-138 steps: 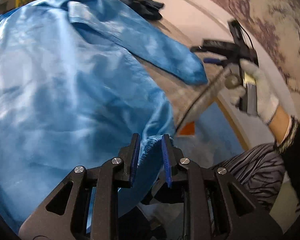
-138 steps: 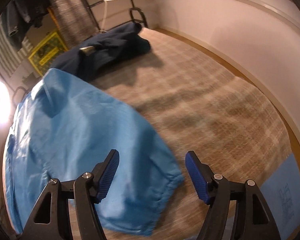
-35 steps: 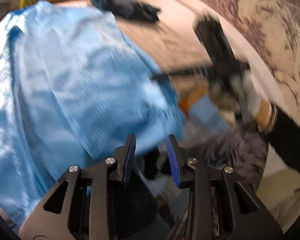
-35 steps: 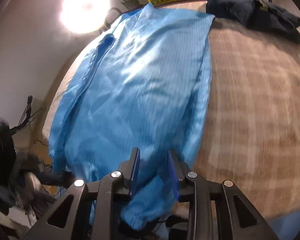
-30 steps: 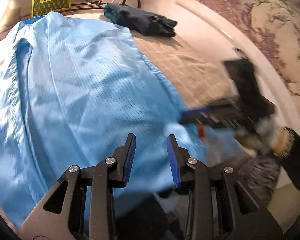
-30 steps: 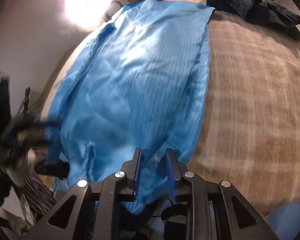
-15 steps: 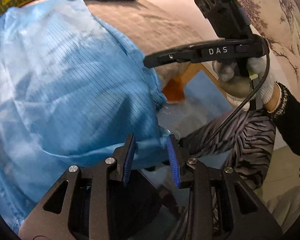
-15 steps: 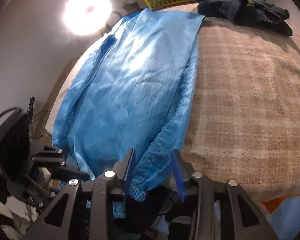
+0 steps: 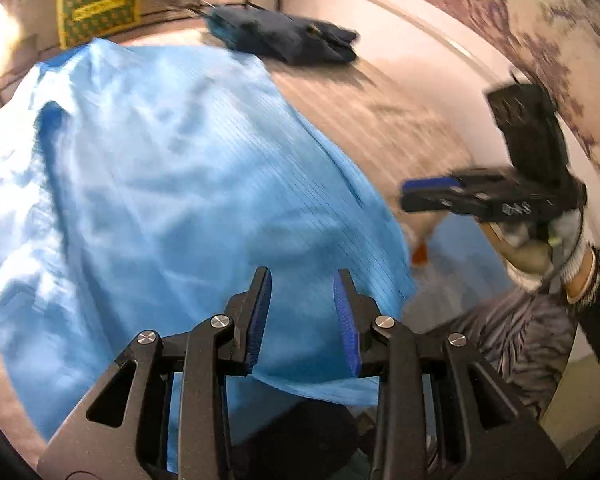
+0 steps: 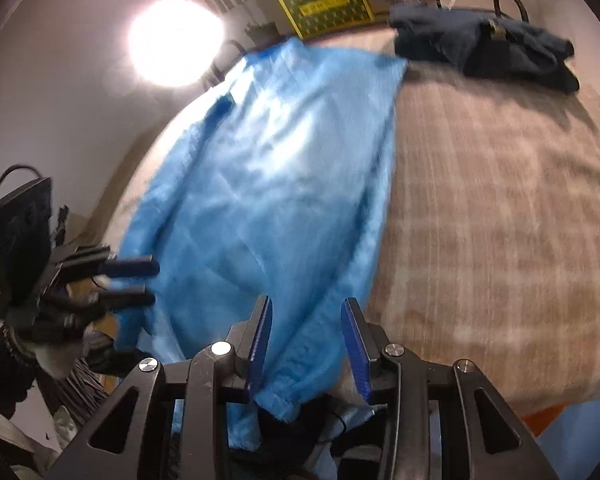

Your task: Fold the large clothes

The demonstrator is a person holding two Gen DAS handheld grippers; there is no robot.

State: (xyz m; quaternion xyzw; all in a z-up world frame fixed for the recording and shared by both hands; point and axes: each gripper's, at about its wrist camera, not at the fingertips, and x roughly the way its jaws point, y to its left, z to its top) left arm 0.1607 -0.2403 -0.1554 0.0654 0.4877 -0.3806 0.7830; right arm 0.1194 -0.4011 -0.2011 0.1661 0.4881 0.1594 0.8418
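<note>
A large light-blue garment [image 9: 160, 180] lies spread on the bed, its near hem hanging over the edge. My left gripper [image 9: 302, 276] hovers above that hem, open, nothing pressed between its blue pads. In the right wrist view the garment [image 10: 268, 184] runs away from me, and its sleeve cuff [image 10: 284, 396] hangs loose under my right gripper [image 10: 306, 304]. That gripper's jaws are closing, but the pads do not press on the cloth. Each gripper shows in the other view: the right gripper [image 9: 432, 196] and the left gripper [image 10: 150, 284].
The plaid beige bed cover [image 10: 500, 220] stretches right of the garment. A pile of dark navy clothes [image 9: 288, 40] sits at the far end. A yellow-green box [image 10: 324, 0] and a bright lamp [image 10: 176, 42] stand behind. A gloved hand [image 9: 568, 232] and striped trousers [image 9: 500, 340] are at the near edge.
The right jaws, nearly shut around the sleeve cuff a second ago, stand wider and the cuff hangs free. The left gripper's view dipped toward the bed edge and came back.
</note>
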